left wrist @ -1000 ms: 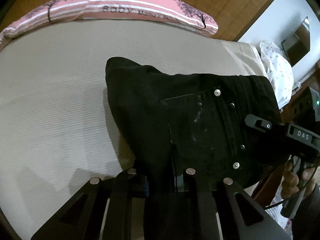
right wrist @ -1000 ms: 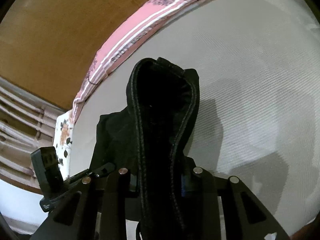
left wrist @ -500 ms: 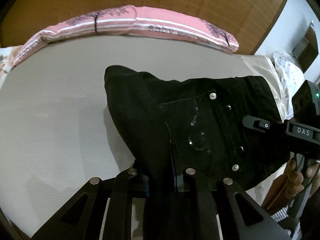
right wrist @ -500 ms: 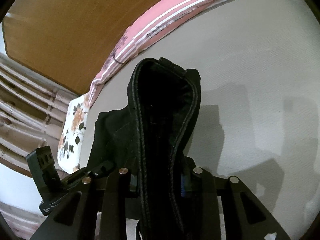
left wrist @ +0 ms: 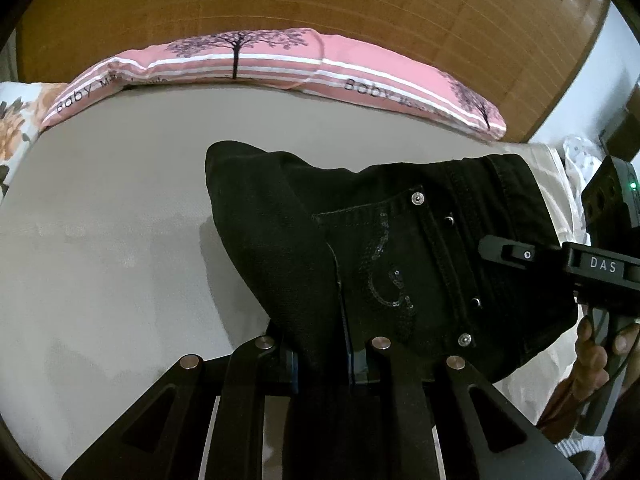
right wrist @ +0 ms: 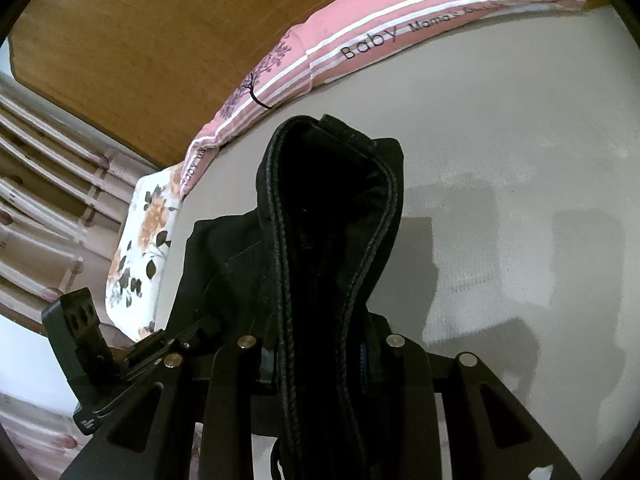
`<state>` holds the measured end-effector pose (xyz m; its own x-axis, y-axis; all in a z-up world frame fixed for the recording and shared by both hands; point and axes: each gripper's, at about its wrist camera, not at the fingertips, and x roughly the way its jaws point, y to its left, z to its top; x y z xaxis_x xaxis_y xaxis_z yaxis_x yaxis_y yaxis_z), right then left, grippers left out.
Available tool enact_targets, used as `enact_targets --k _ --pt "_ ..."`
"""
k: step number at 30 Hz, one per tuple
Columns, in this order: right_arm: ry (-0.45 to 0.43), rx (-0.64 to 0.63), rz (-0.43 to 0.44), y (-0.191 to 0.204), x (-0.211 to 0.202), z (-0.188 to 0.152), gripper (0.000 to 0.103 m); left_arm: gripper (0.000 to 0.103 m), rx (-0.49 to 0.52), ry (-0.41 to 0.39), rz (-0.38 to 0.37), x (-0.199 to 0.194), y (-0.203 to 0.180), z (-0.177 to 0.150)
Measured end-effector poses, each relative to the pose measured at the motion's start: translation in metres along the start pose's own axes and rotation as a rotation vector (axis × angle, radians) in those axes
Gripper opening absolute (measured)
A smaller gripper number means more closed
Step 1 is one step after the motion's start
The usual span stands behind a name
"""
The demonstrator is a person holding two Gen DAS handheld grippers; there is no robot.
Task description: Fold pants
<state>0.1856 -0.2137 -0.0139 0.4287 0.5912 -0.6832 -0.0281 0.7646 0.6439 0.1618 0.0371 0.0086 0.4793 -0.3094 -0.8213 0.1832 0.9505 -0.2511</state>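
Note:
Black pants point(left wrist: 360, 240) with metal rivets and a sequinned back pocket hang above a grey bed point(left wrist: 100, 240). My left gripper point(left wrist: 322, 364) is shut on the pants' fabric near the seat. My right gripper point(right wrist: 320, 360) is shut on the stitched waistband point(right wrist: 320, 200), which loops up in front of its camera. The right gripper also shows in the left wrist view point(left wrist: 520, 254), at the waistband side, with a hand under it. The left gripper body shows at the lower left of the right wrist view point(right wrist: 132, 356). The pants' legs are hidden.
A long pink striped pillow point(left wrist: 280, 60) lies along the bed's far edge against a wooden headboard point(left wrist: 320, 0). A floral pillow point(right wrist: 140, 248) lies at the bed's left end. White dotted cloth point(left wrist: 580, 156) sits beyond the bed's right side.
Both grippers have lifted and tilted up with the pants: the headboard and pillow fill more of both views. The grips on the pants are unchanged.

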Motion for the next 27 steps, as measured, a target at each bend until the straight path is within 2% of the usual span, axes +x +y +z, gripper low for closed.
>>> enact_targets --k 15,19,23,27 --pt "0.001 0.021 -0.011 -0.006 0.037 0.069 0.026 0.016 0.007 0.003 -0.002 0.047 0.017 0.066" --pt "-0.015 0.034 -0.031 -0.016 0.048 0.079 0.026 0.016 0.021 0.008 0.005 0.069 0.024 0.071" --pt "-0.018 -0.014 -0.133 -0.022 0.066 0.078 0.027 0.023 0.015 0.030 0.049 0.093 0.035 0.062" --pt "-0.024 -0.049 -0.205 -0.033 0.078 0.074 0.041 0.038 0.027 0.018 0.059 0.101 0.042 0.054"
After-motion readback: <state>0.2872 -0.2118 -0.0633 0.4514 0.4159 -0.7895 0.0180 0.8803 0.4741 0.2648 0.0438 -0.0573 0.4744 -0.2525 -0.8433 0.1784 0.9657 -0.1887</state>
